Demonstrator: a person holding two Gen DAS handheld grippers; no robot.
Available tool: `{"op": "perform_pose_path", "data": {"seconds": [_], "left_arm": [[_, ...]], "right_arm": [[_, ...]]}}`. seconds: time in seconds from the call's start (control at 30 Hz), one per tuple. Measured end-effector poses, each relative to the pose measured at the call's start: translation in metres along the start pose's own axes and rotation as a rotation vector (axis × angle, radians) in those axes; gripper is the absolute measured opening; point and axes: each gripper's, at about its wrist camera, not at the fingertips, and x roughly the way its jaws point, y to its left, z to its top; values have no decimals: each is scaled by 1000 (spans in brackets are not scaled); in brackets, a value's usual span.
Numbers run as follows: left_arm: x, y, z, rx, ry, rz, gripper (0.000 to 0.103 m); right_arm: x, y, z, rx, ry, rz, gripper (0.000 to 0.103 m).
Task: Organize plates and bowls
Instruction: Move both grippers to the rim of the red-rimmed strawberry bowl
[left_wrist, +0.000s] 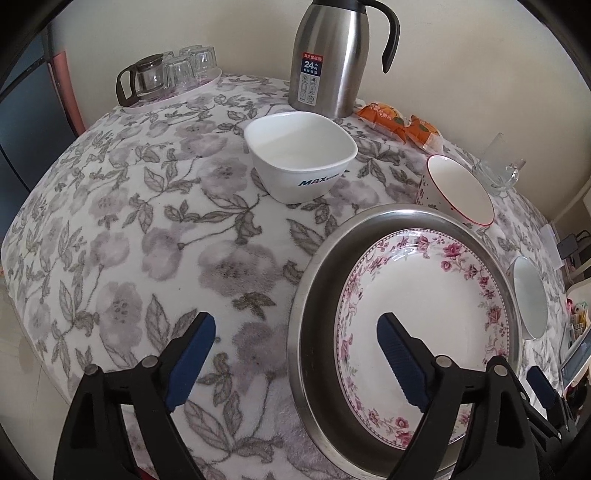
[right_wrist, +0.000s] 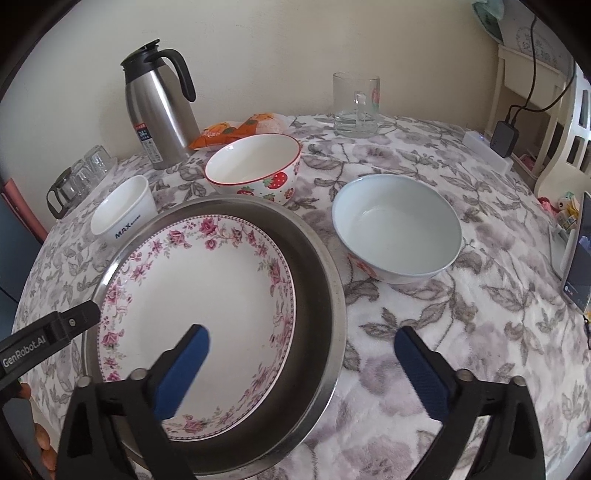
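- Right wrist view shows me the round white plate with a pink rose border (right_wrist: 195, 317) lying flat inside the wide stainless steel plate (right_wrist: 325, 258), so I judge this first stacking step as done.
- My right gripper (right_wrist: 299, 369) has its jaws spread wide with nothing between the pads; one blue pad hangs over the rose plate, the other over the tabletop (right_wrist: 461, 332) with its grey flower cloth.
- My left gripper (left_wrist: 295, 363) is also wide open and empty; one pad is over the cloth, the other over the rose plate (left_wrist: 424, 295), and it straddles the steel rim (left_wrist: 299, 314) without touching it, as far as I can see.
- Three bowls are not yet gathered, each standing apart on the cloth: the square white bowl with "MAX" lettering (left_wrist: 301, 155), the round bowl with a red rim and strawberry pattern (right_wrist: 255, 166), and the pale round bowl with a bluish rim (right_wrist: 397, 229).
- I think the remaining work is to nest or group these bowls, perhaps onto the plates; roughly half is left.
- The steel thermos jug (left_wrist: 330, 55) and the glass mug (right_wrist: 356, 105) seem not part of the task.
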Motion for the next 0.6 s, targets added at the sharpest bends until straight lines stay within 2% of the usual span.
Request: {"op": "perform_pose_path", "data": {"seconds": [0.17, 0.33, 0.6], "left_arm": [[-1, -1, 0, 14, -15, 9, 98], [-5, -3, 2, 11, -33, -19, 98], [-25, -10, 13, 15, -188, -65, 98]], "right_arm": [[-1, -3, 1, 5, -10, -26, 103], [-9, -2, 7, 8, -51, -59, 103], [-20, -9, 21, 47, -106, -47, 103]]}}
